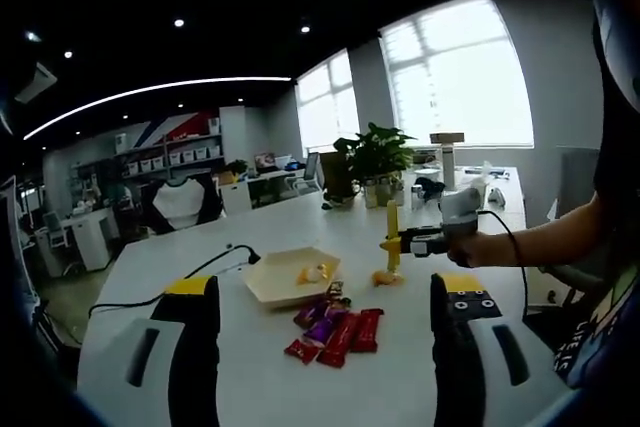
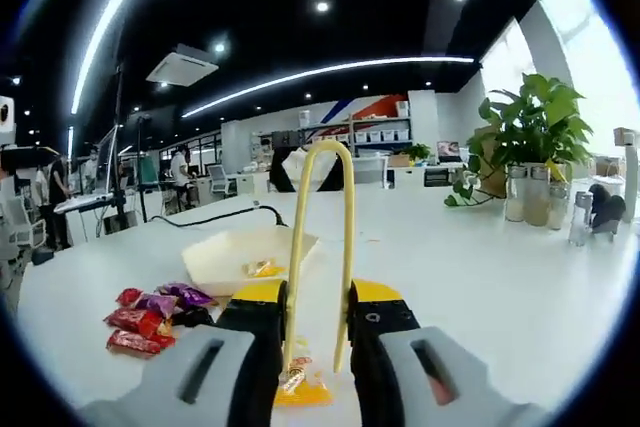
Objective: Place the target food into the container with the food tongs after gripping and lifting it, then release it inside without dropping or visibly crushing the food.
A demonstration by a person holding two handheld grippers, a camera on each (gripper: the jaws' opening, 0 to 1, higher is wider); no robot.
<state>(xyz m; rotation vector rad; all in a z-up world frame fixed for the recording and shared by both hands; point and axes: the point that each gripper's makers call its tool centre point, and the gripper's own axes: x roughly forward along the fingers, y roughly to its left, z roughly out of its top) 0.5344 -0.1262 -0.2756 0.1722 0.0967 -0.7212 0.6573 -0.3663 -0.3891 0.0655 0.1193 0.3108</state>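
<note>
Right gripper view shows the right gripper squeezing yellow tongs, their tips around a wrapped snack on the table. The tray lies nearby. The left gripper is wide open, empty, above the candies.

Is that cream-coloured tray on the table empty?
No, the cream tray already holds a small yellowish piece of food, seen inside it in the left gripper view.

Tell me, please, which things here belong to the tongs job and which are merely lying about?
Job: yellow tongs held in right gripper; wrapped snack below them; hexagonal tray.

Lying about: potted plant; black cable; glass jars.
</note>
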